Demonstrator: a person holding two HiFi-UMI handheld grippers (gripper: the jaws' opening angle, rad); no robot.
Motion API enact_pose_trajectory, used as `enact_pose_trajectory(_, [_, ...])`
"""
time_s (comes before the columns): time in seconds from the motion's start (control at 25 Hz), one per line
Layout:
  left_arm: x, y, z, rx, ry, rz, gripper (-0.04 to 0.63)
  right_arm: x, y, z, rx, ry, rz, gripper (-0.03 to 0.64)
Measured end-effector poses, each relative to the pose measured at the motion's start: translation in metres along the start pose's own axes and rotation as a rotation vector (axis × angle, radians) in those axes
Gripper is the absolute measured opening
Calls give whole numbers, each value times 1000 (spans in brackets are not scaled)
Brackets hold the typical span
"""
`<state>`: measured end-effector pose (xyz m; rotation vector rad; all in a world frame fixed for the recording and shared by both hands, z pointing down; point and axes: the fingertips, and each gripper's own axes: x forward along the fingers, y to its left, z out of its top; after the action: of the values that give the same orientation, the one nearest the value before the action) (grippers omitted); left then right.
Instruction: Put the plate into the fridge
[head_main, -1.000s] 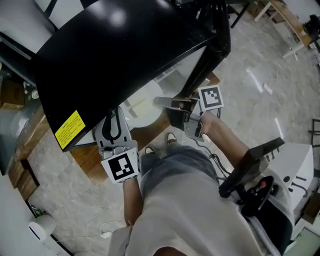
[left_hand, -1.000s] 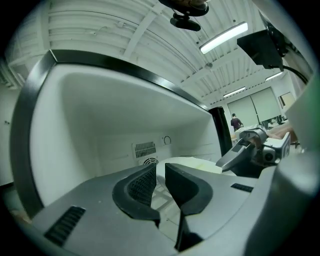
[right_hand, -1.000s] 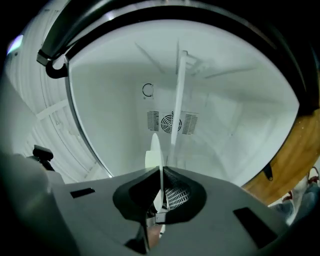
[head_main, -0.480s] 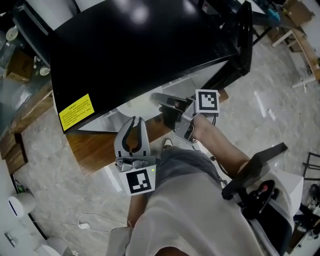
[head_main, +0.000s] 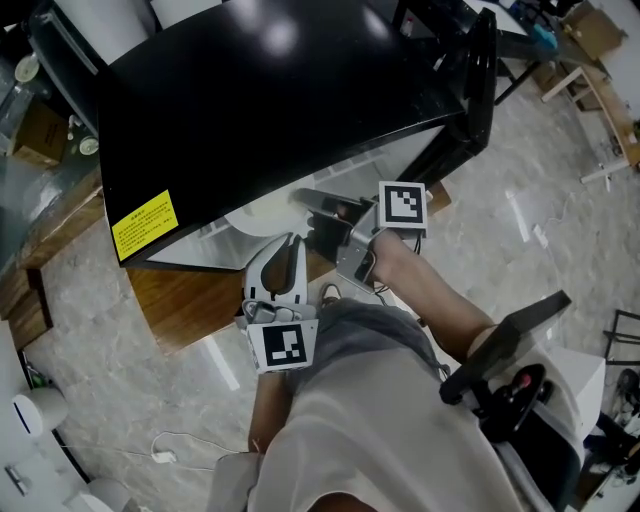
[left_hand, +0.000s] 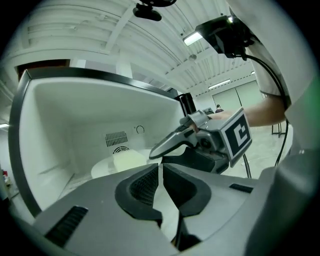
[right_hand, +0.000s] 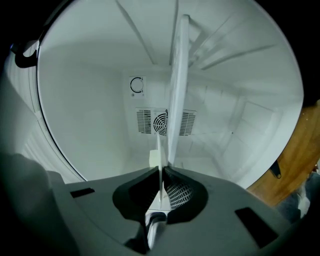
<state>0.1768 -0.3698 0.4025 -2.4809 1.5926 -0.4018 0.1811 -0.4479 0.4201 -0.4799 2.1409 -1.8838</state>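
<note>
The right gripper (right_hand: 161, 174) pinches the plate (right_hand: 177, 75) inside the white fridge (right_hand: 85, 115); the left gripper (left_hand: 160, 170) is closed with nothing in it

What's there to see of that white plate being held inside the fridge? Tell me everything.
The plate is round, white and shallow, perhaps ceramic. It lies level, low in the white compartment of the fridge, before the back-wall vent. A pale block sits on it. The right gripper is shut on its near rim, so that gripper's view shows it edge-on, a thin white line. Whether it rests on the fridge floor cannot be told.
</note>
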Motion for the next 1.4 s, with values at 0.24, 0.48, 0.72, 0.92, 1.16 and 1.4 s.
enact_pose_trajectory(0.24, [17,-4,-4,-19,3,-17,35,-3,4,4,-39,8,7,35])
enact_pose_trajectory(0.48, [35,3,-6,-55,17,41,35,-7,32,-7,-114,118,125,176])
enact_pose_trajectory(0.72, [51,20,-10,-58,29,63,35,-25,32,-12,-510,30,49,99])
enact_pose_trajectory(0.92, [11,58,-7,-55,6,264,35,-17,18,-20,-1199,36,-253,23])
enact_pose_trajectory(1.16, [24,84,-22,-81,65,270,32,12,24,-27,-1368,27,-268,21])
enact_pose_trajectory(1.4, [31,76,-17,-119,56,246,23,12,25,-11,-1343,-11,-285,18])
